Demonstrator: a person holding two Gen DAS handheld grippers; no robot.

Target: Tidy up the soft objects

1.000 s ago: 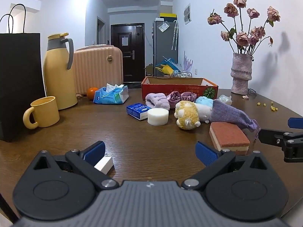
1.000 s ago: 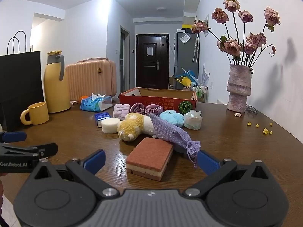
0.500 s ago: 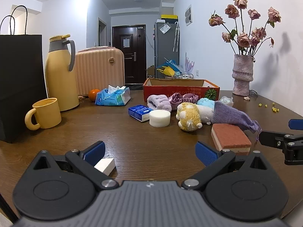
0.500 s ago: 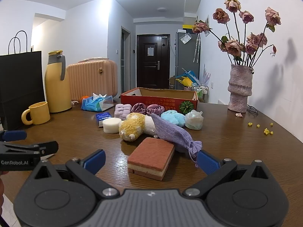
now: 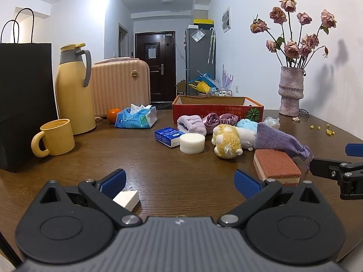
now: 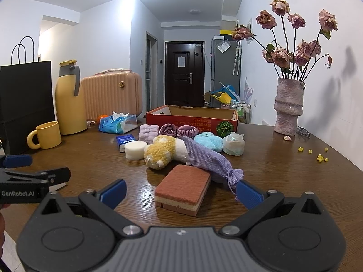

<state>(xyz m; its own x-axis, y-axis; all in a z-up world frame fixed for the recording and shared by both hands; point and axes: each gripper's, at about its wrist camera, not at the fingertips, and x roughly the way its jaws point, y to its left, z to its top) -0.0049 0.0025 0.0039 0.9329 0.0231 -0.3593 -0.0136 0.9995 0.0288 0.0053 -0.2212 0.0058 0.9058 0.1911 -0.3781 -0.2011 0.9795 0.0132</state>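
A red-brown sponge (image 6: 183, 188) lies on the wooden table right in front of my right gripper (image 6: 181, 192), whose fingers stand open to either side of it without touching. Behind the sponge lie a purple knit pouch (image 6: 208, 161) and a yellow plush toy (image 6: 162, 150). Farther back are a white round sponge (image 6: 135, 149), a lilac towel roll (image 6: 148, 133), purple scrunchies (image 6: 179, 131) and a blue fluffy toy (image 6: 208, 141), all before a red cardboard box (image 6: 192, 120). My left gripper (image 5: 179, 182) is open and holds nothing, with a small white block (image 5: 127, 199) beside its left finger.
At the left stand a yellow mug (image 5: 53, 137), a yellow thermos jug (image 5: 74, 90), a black paper bag (image 5: 25, 104) and a pink case (image 5: 120, 86). A tissue pack (image 5: 136, 117) and an orange (image 5: 113, 114) sit mid-back. A vase of dried roses (image 5: 291, 93) is at the back right.
Both views have shifted only slightly. No object has moved, and both grippers stay open.
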